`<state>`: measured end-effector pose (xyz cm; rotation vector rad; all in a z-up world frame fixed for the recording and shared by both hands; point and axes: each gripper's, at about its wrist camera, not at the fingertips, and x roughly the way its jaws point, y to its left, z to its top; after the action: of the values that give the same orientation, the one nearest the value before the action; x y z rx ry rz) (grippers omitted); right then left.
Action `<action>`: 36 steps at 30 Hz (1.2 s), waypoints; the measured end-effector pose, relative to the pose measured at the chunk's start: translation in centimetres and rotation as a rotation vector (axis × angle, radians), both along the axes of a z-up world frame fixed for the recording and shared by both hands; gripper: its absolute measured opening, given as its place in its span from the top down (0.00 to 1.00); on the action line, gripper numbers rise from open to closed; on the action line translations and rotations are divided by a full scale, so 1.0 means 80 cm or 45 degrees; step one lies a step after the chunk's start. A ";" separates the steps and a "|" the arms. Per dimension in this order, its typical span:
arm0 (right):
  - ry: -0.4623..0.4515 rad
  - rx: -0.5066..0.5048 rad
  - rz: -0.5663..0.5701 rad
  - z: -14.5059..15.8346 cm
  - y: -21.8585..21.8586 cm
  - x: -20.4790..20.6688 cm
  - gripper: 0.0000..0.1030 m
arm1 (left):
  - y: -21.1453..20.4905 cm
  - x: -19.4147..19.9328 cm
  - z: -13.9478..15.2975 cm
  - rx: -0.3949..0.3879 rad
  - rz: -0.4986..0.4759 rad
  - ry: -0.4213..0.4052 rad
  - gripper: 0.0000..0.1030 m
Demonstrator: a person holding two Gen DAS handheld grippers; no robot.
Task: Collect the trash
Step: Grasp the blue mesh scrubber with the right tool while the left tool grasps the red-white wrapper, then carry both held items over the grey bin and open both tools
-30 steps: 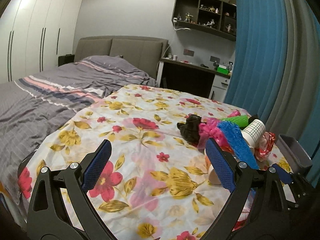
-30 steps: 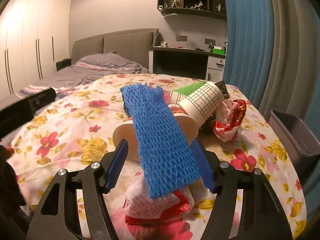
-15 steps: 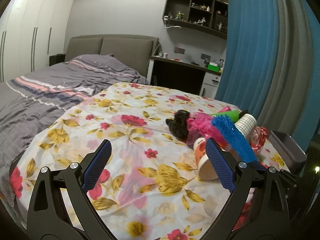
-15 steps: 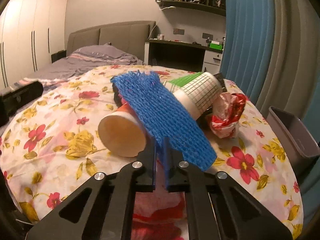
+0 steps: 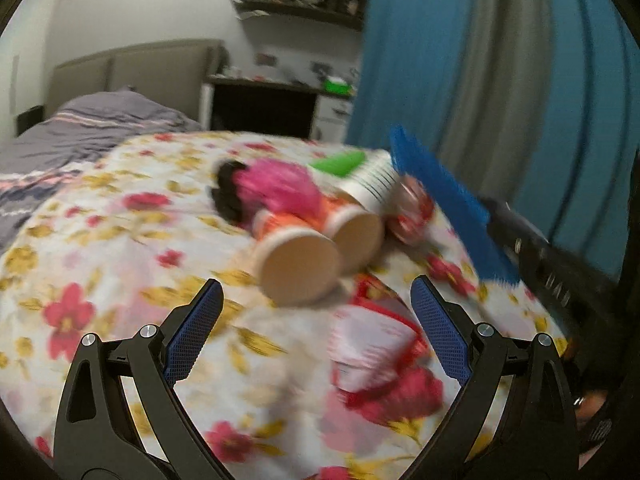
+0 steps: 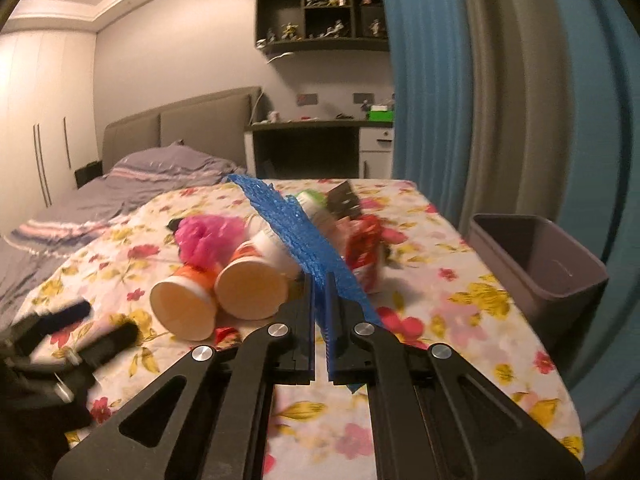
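Blue foam netting (image 6: 298,226) sits pinched in the right gripper (image 6: 319,292) above 2 paper cups (image 6: 218,296); the left gripper (image 5: 316,312) hangs spread wide, holding nothing.

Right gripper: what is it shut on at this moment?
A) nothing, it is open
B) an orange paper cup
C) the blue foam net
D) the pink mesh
C: the right gripper is closed on the blue foam net, which rises clear of the paper cups lying on the bedspread.
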<state>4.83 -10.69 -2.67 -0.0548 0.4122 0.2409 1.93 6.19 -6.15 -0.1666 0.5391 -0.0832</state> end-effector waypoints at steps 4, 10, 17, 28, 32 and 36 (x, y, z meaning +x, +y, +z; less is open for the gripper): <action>-0.021 0.022 -0.028 0.007 -0.023 -0.008 0.95 | -0.022 0.022 -0.024 0.018 -0.077 0.134 0.15; -0.034 0.040 -0.050 0.010 -0.043 -0.013 0.95 | -0.028 0.041 -0.050 -0.054 -0.149 0.295 0.42; -0.051 0.065 -0.078 0.014 -0.062 -0.014 0.95 | -0.036 0.033 -0.040 -0.047 -0.164 0.242 0.72; -0.125 0.113 -0.163 0.038 -0.106 -0.017 0.96 | -0.077 0.043 0.051 -0.005 -0.203 -0.003 0.72; -0.158 0.129 -0.213 0.053 -0.134 -0.009 0.96 | -0.122 0.073 0.088 0.036 -0.270 -0.091 0.72; -0.211 0.105 -0.301 0.070 -0.167 0.005 0.96 | -0.177 0.114 0.119 0.023 -0.358 -0.150 0.72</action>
<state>5.24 -24.04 2.96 0.0543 0.2404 0.0193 11.06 -8.01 3.38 -0.0669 0.4430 -0.3601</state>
